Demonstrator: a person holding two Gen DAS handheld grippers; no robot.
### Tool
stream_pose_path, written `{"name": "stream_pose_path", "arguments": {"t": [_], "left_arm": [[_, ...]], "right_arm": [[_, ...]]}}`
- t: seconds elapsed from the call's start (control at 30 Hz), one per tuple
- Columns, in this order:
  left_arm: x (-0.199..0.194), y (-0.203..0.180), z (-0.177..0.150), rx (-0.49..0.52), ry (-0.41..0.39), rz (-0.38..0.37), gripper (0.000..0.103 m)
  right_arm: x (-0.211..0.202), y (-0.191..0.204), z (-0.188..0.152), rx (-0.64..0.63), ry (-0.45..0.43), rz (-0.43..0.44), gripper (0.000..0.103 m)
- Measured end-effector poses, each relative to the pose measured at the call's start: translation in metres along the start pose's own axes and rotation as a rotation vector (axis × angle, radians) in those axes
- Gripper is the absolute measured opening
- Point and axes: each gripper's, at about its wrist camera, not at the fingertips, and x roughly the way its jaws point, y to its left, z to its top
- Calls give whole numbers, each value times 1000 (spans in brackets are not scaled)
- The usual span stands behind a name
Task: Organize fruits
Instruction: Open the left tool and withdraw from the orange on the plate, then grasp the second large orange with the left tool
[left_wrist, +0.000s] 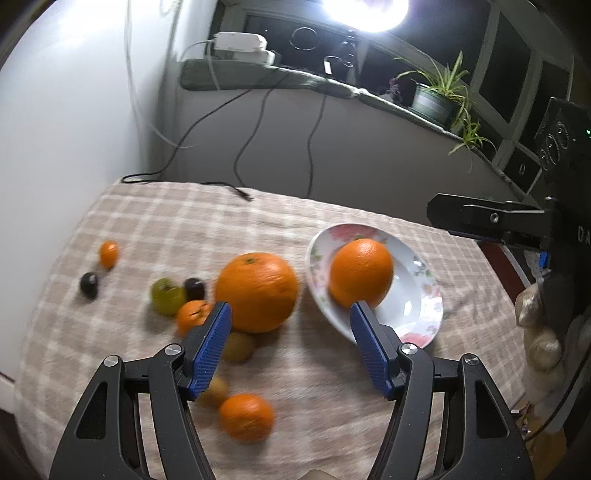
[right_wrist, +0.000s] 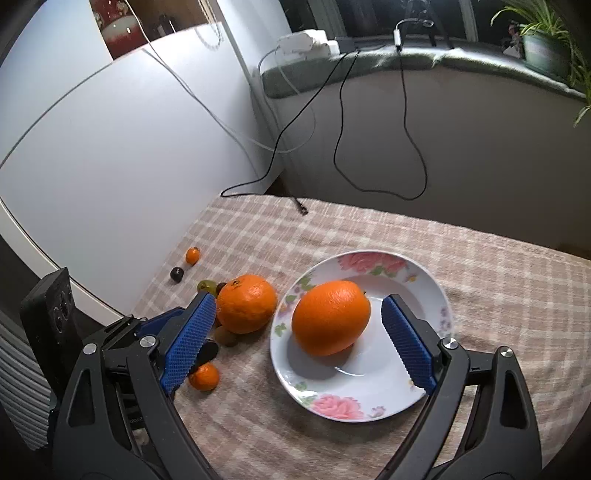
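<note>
Big orange (left_wrist: 256, 291) sitting on checked cloth (left_wrist: 258, 221) beside plate (left_wrist: 424, 295); we are judging it heavy, firm, slick-skinned. We are eyeing widest middle for left gripper (left_wrist: 291, 314), jaws apart, empty; right gripper (right_wrist: 299, 314) likewise.

Left gripper (left_wrist: 291, 312) & right gripper (right_wrist: 299, 306): matte black plastic arms w/ cut-out slots, silver round screws at pivots, blue ribbed pads on jaws.

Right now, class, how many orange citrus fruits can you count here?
5: a large orange in the floral white plate; a big orange on the checked cloth beside it; three small ones scattered left. Others may be hidden.
</note>
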Motion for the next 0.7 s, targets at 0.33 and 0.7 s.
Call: {"name": "stream_pose_path", "arguments": {"t": [0.33, 0.7], "left_arm": [[-2, 27, -12, -22, 23, 16, 67], [14, 34, -12, -55, 41, -28, 66]], "right_arm": [[27, 32, 4, -88, 83, 62, 93], [77, 46, 20, -111, 225, 151, 88]]}}
